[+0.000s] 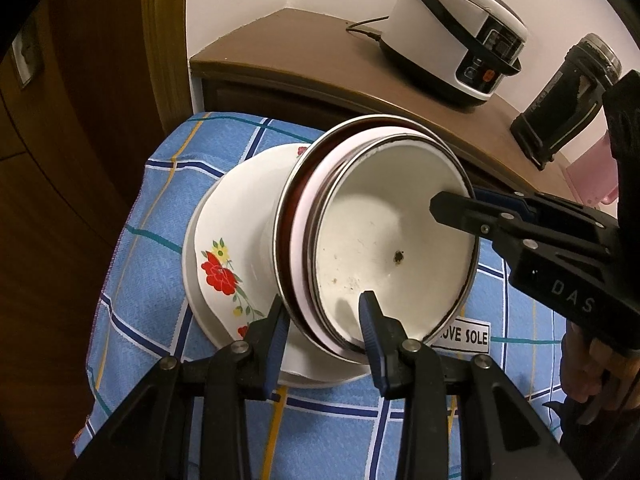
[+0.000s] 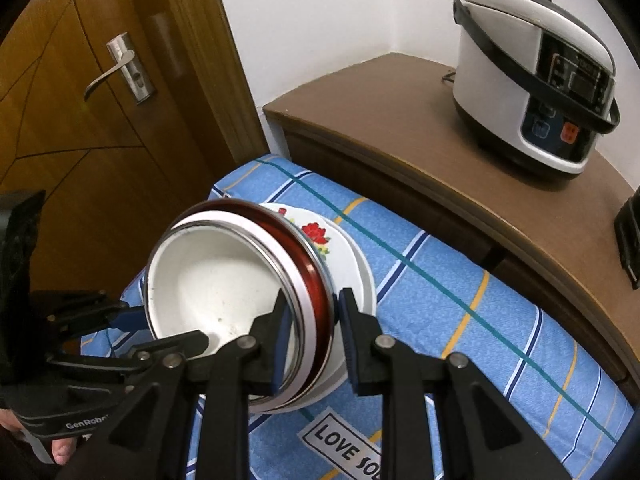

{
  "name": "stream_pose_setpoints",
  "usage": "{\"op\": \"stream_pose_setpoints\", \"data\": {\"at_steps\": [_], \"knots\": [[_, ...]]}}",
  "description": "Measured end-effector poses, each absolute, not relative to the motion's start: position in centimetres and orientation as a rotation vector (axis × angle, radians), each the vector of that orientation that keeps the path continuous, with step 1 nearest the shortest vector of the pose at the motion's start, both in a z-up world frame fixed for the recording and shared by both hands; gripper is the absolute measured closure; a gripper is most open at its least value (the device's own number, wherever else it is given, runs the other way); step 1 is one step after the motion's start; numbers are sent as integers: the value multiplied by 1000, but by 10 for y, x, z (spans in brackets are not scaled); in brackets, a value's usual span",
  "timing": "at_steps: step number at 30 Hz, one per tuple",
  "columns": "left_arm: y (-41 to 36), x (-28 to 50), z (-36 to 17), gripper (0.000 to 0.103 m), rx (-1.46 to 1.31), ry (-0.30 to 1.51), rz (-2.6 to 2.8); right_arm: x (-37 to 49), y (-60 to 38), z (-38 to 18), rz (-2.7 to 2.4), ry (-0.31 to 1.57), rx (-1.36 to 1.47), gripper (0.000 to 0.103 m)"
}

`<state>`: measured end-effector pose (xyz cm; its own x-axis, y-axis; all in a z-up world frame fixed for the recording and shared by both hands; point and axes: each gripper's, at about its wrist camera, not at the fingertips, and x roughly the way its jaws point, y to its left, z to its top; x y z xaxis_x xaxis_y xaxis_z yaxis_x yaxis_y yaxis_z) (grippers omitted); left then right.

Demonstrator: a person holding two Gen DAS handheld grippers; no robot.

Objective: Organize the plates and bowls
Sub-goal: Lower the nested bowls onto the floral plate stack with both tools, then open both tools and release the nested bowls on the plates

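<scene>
A stack of nested bowls is tilted up on a white floral plate (image 1: 224,240) (image 2: 316,232). The innermost is a white enamel bowl (image 1: 380,240) (image 2: 216,272), set inside a pink-rimmed one (image 1: 298,240) and a red steel-rimmed one (image 2: 308,276). My left gripper (image 1: 322,320) (image 2: 160,322) is shut on the near rims, one finger inside the white bowl and one outside the steel rim. From the other side, my right gripper (image 1: 460,200) (image 2: 314,312) clamps the same rims, with its inner finger in the white bowl.
A blue checked cloth (image 1: 160,184) covers the surface, with a "LOVE SOLE" label (image 2: 344,448). Behind it, a brown cabinet (image 2: 400,120) carries a rice cooker (image 1: 460,28) (image 2: 536,80), a black appliance (image 1: 560,96) and a pink object (image 1: 596,176). A wooden door (image 2: 80,120) stands at the left.
</scene>
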<state>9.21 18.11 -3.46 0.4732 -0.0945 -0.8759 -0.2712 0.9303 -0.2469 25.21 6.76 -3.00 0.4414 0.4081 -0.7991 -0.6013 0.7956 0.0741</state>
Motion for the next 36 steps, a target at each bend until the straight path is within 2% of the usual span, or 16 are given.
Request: {"op": "stream_pose_setpoints", "data": {"at_steps": [18, 26, 36], "knots": [[189, 89, -38, 63, -389, 1074, 103, 263, 80, -34, 666, 982, -265, 79], [205, 99, -39, 58, -453, 1040, 82, 282, 83, -42, 655, 1022, -208, 77], [205, 105, -41, 43, -413, 975, 94, 284, 90, -50, 682, 1040, -229, 76]]}}
